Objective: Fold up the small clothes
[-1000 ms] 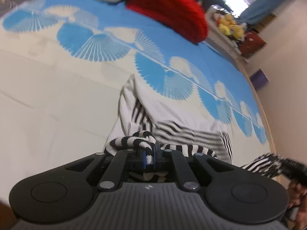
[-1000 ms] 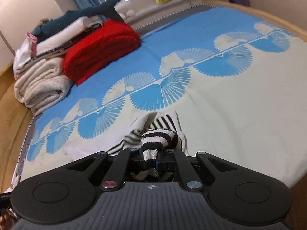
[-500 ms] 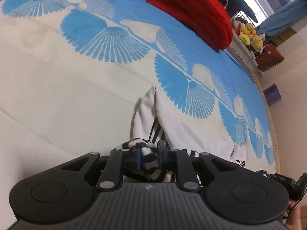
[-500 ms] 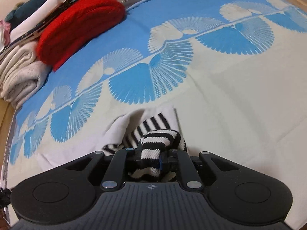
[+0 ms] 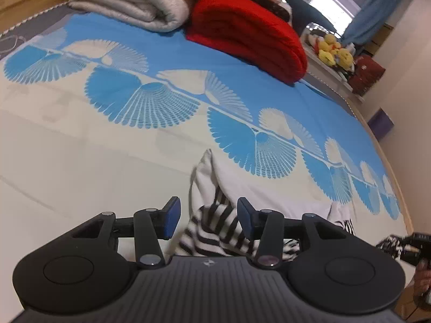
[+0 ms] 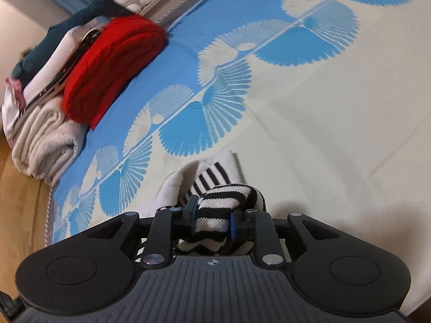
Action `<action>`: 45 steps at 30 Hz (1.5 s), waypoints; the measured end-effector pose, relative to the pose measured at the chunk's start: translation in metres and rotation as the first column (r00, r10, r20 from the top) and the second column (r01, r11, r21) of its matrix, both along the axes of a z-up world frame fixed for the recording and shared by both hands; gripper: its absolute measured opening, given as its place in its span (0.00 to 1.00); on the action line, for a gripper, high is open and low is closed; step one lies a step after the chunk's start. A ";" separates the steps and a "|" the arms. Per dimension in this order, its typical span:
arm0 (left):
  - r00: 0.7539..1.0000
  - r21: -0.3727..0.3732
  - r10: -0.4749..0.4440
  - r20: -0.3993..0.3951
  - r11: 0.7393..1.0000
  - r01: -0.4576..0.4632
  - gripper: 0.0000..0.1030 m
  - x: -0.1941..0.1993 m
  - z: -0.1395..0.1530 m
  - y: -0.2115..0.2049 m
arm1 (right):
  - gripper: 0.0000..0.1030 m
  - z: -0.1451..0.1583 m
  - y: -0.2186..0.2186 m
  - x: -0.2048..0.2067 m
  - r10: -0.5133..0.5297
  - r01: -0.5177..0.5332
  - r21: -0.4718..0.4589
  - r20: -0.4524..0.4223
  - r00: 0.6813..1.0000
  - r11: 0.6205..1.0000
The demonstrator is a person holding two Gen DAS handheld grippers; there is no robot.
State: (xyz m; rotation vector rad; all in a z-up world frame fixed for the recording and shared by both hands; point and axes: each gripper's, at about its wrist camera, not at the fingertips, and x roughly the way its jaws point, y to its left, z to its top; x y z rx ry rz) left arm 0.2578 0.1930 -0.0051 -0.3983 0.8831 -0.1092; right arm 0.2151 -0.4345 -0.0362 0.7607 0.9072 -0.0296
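On the bed [image 5: 80, 161], the striped garment [image 5: 212, 228] looks freshly doubled over. The left gripper [image 5: 206, 216] has just opened, letting go; the right gripper [image 6: 211, 219], jaws easing apart, seems still to pinch its fold. More folding likely remains.

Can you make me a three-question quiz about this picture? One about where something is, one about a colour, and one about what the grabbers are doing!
1. Where is the folded red blanket?
A. At the far side of the bed, beside the grey towels
B. On the floor
C. Under the stripy garment

2. What colours are the stripes on the striped garment?
A. Red and yellow
B. Black and white
C. Green and pink

3. What is the left gripper doing?
A. Squeezing the red blanket
B. Open, pads apart on either side of the stripy cloth
C. Holding a toy

Answers: 1 A, it lies at the bed's far side next to the towels. 2 B, dark and white bands show in both views. 3 B, its jaws have just been opening and neither pad presses the cloth.
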 end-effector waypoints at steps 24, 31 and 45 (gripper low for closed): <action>0.859 0.531 -0.507 -0.079 0.708 0.466 0.84 -0.003 -0.056 -0.147 | 0.37 0.025 -0.021 -0.015 -0.099 0.113 -0.109 0.127 0.987 0.988; 0.907 0.526 -0.420 0.004 0.773 0.356 0.05 0.038 -0.045 -0.133 | 0.39 0.014 0.006 -0.005 0.095 -0.072 -0.231 0.090 0.991 0.970; 0.996 0.173 -0.009 -0.088 0.985 0.024 0.69 0.083 -0.045 -0.043 | 0.47 -0.010 0.104 0.030 0.435 -0.399 -0.387 0.006 0.900 0.831</action>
